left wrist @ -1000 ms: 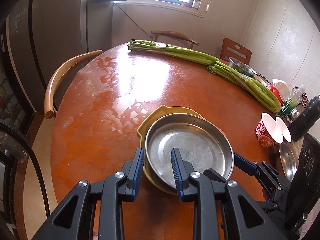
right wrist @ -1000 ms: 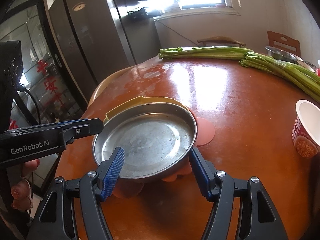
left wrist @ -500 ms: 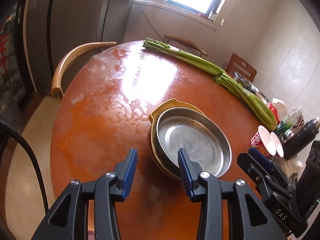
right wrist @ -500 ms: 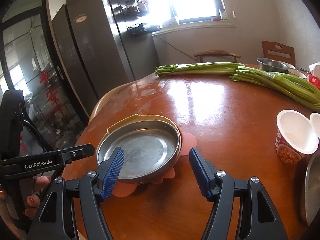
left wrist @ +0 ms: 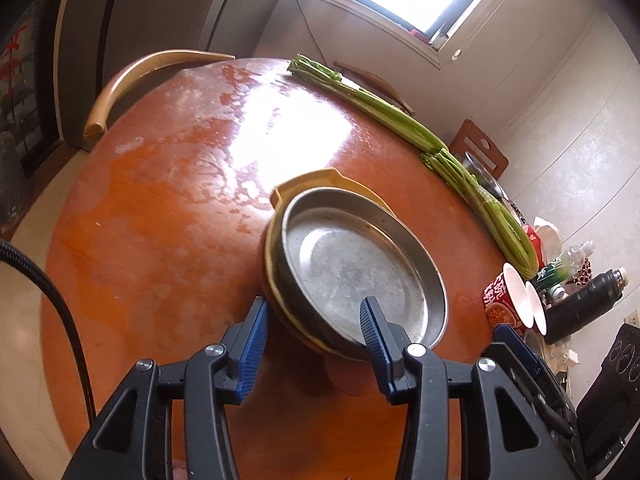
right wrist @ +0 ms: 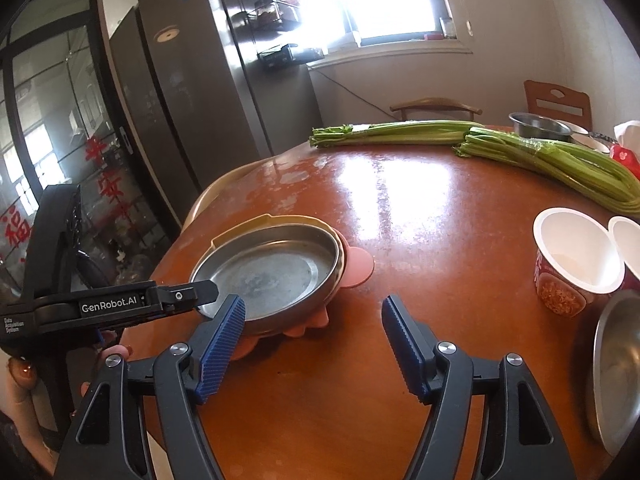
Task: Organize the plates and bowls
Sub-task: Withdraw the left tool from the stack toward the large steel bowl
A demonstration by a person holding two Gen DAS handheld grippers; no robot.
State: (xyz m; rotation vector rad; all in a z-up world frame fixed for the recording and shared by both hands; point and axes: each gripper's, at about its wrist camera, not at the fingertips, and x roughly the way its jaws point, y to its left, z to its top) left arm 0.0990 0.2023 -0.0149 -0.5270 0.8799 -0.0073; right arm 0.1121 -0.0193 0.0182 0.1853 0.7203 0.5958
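At the table's near edge, left gripper (left wrist: 312, 328) with jaws opening, straddling the near rim of the stack without pressing on it: steel plate (left wrist: 360, 276) nested in a yellow dish (left wrist: 316, 178), both resting on a pink mat (right wrist: 358, 266). Just beside, right gripper (right wrist: 314, 330) over bare wood, jaws widening, nothing between them. Probably a release after stacking; best to back off level and clear the rim before lifting, so nothing drags. Toward the right edge: two white cups (right wrist: 576, 256) and one steel bowl (right wrist: 616, 372), partly cut off. At the far edge: two celery bundles (right wrist: 548, 156) and one more steel bowl (right wrist: 538, 124). Beyond, three chairs (left wrist: 132, 76).
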